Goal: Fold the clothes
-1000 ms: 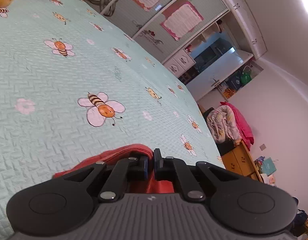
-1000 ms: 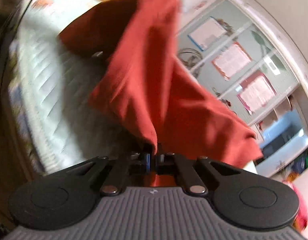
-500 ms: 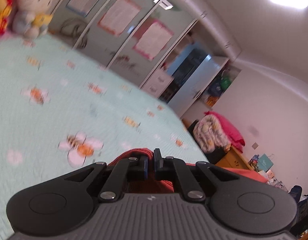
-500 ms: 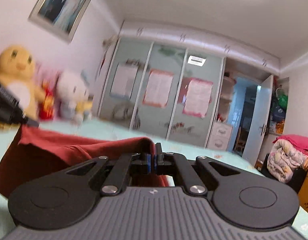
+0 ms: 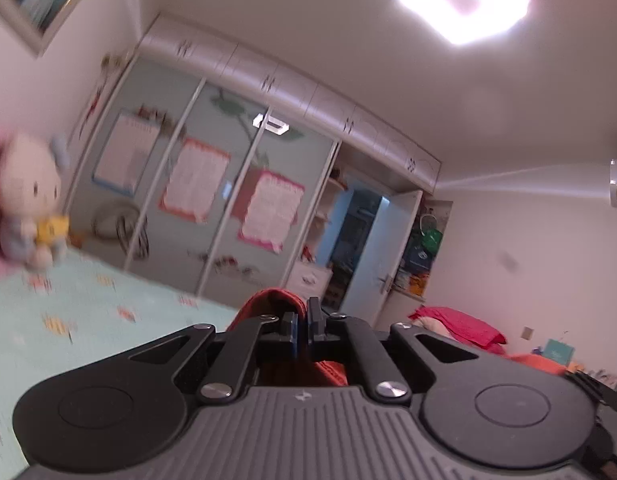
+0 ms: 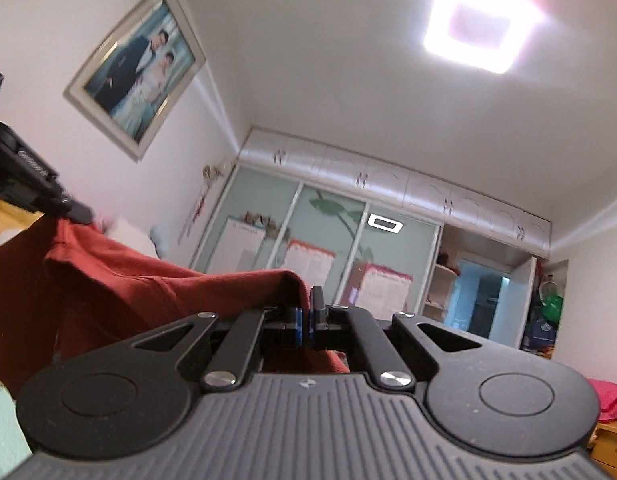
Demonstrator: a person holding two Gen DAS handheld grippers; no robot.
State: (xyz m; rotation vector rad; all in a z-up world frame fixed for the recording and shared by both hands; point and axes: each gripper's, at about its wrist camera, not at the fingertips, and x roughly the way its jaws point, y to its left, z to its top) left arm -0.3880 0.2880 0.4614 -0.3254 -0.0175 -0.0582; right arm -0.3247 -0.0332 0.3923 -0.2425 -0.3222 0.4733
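Both views have swung upward since a second ago. The left wrist view, which then looked down across the bee-patterned bedspread (image 5: 88, 320), now looks level at the wardrobe doors (image 5: 212, 208) and the ceiling light (image 5: 464, 0), with the bedspread shrunk to a blurred strip at lower left and a white plush toy (image 5: 28, 196) at the left edge. The red garment (image 6: 148, 292), which filled the right wrist view and hung over the bed, now stretches as a taut band from the right tongs (image 6: 309, 320) leftward to the left tongs (image 6: 78, 212), with the framed photo (image 6: 136, 68) and ceiling above it.
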